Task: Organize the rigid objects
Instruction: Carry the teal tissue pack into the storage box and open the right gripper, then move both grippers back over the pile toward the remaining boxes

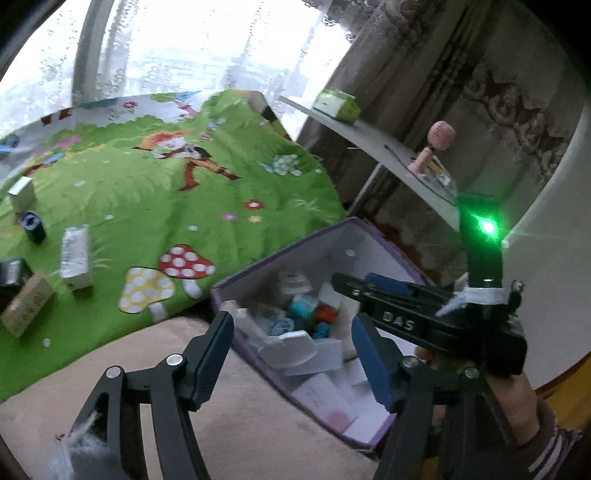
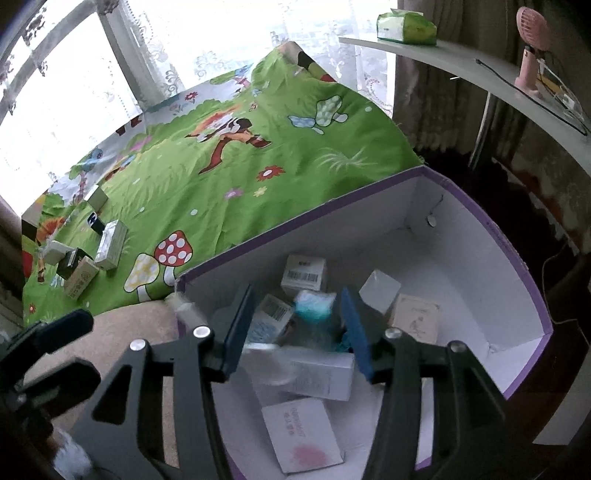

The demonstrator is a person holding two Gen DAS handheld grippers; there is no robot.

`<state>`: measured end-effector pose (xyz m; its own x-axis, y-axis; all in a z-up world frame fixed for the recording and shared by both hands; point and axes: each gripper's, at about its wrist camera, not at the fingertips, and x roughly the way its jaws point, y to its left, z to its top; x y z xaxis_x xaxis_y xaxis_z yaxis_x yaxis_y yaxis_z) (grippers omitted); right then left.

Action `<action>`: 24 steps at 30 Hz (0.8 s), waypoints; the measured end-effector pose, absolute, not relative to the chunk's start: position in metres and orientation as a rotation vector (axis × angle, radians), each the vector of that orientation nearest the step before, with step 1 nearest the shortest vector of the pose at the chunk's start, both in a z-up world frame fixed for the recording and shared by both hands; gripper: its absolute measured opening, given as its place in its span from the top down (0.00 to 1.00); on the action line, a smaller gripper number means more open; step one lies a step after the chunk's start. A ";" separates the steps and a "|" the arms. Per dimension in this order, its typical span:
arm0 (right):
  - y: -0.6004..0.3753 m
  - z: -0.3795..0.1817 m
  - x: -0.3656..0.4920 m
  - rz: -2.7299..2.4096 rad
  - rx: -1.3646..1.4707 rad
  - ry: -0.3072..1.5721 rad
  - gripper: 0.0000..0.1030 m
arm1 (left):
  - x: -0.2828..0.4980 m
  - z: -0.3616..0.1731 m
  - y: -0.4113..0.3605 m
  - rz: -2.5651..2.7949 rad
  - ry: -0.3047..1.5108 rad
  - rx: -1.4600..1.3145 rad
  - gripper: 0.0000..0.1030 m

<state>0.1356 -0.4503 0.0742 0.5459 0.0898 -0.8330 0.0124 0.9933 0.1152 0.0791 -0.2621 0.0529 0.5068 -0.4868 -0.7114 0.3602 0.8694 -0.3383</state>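
Observation:
A purple-edged white box (image 2: 480,221) stands beside the bed and holds several small cartons, among them a barcode carton (image 2: 304,275) and a pink-marked carton (image 2: 301,434). It also shows in the left wrist view (image 1: 295,254). My right gripper (image 2: 297,328) is open and empty above the box's contents. My left gripper (image 1: 291,343) is open and empty over the box's near left rim. Several small boxes lie on the green cartoon bedspread (image 1: 166,199) at the far left, among them a white carton (image 1: 75,256), a tan carton (image 1: 26,310) and a dark can (image 1: 33,225).
The right gripper's body (image 1: 424,321) with a green light crosses the right of the left wrist view. A white curved shelf (image 2: 461,70) carries a green tissue pack (image 2: 406,24) and a pink handheld fan (image 2: 530,48). A beige blanket (image 1: 240,424) lies at the front. Curtained window behind.

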 end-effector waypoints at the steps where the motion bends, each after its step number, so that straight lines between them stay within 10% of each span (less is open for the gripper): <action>1: -0.448 0.074 0.135 0.051 0.104 0.992 0.48 | 0.080 0.053 -0.258 -0.496 0.907 -0.154 0.35; 24: -0.377 0.074 0.134 0.199 0.004 1.012 0.44 | 0.084 0.046 -0.185 -0.144 0.936 -0.114 0.35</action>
